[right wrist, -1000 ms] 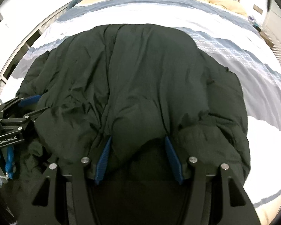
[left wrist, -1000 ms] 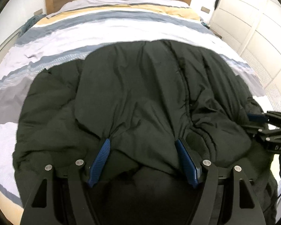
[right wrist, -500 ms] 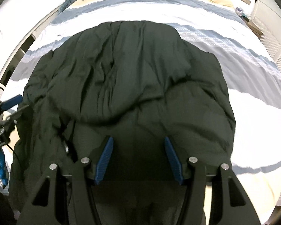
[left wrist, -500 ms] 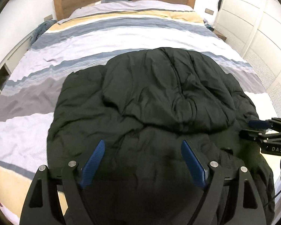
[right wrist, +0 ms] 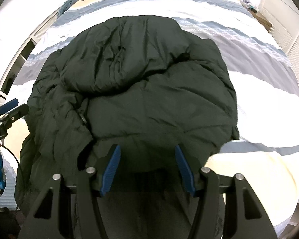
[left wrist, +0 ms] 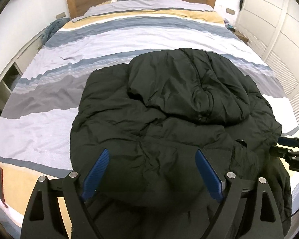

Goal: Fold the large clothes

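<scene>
bed (left wrist: 129, 39), jacket (left wrist: 169, 119) hem cut off

Dark puffy jacket (left wrist: 169, 123), top folded over itself, lying crumpled on striped bed (left wrist: 129, 31)

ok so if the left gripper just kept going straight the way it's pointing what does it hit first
Most likely the black puffer jacket. The left gripper is open, and the jacket's near edge already lies between its fingers, so it would push into that padded fabric before the striped duvet. Depth is hard to judge here.
</scene>
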Action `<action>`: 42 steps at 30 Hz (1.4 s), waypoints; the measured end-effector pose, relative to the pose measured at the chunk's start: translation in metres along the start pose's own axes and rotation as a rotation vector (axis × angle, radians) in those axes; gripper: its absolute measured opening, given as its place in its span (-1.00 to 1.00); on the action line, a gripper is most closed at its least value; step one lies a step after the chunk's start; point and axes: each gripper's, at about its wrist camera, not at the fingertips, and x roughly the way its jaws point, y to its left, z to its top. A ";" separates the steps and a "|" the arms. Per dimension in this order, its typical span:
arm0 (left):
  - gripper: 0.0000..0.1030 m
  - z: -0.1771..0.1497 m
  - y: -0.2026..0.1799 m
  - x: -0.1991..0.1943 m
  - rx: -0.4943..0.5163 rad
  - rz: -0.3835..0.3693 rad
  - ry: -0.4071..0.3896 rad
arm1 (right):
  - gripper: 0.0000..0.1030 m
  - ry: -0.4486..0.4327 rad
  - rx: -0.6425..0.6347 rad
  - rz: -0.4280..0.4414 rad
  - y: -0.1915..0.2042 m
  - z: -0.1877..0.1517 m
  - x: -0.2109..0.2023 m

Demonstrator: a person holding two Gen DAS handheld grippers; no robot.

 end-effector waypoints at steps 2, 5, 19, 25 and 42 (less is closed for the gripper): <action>0.73 -0.001 0.002 -0.003 0.000 0.006 -0.002 | 0.19 -0.007 0.004 -0.006 -0.002 -0.003 -0.005; 0.77 -0.004 0.004 -0.006 0.007 0.021 0.000 | 0.25 -0.017 0.006 -0.020 -0.007 -0.007 -0.013; 0.81 -0.028 0.025 -0.017 0.019 0.059 0.049 | 0.30 -0.005 0.099 -0.082 -0.058 -0.048 -0.047; 0.86 -0.050 0.051 -0.021 0.008 0.112 0.093 | 0.31 -0.003 0.154 -0.104 -0.080 -0.068 -0.061; 0.91 -0.089 0.086 -0.013 -0.015 0.159 0.175 | 0.31 0.076 0.204 -0.101 -0.088 -0.111 -0.057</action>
